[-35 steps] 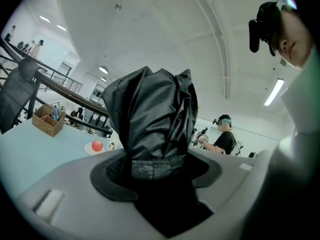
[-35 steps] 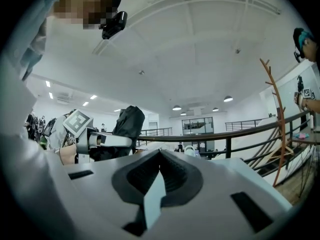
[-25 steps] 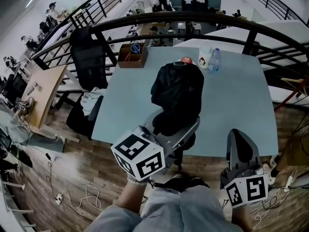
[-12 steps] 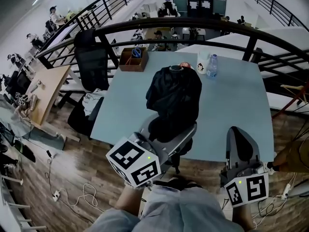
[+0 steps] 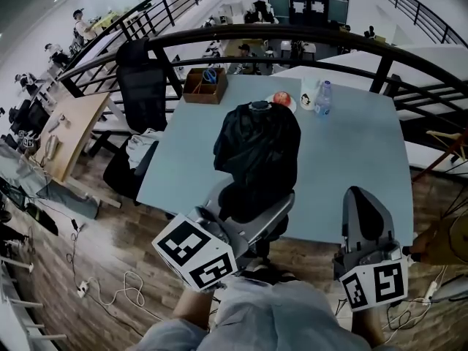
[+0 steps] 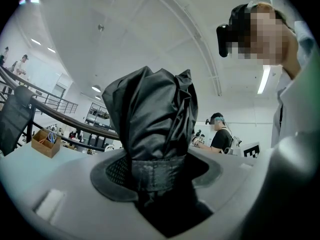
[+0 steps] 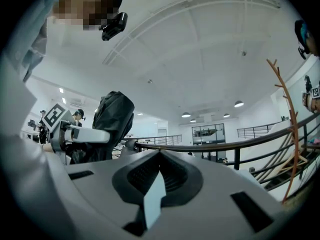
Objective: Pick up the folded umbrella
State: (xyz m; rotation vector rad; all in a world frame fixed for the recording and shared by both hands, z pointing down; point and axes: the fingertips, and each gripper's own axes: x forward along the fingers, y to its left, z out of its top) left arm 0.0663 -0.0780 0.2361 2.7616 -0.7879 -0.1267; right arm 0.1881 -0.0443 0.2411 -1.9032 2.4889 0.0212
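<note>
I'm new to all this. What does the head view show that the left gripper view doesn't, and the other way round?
Only the head view: the wooden floor with a white cable on it, and the table seen from above.

Only the left gripper view: the ceiling with its strip light, and the strap wrapped round the folded umbrella just where the left gripper clamps it.

Both: the folded umbrella held in the left gripper, and the wooden box at the table's far side.
</note>
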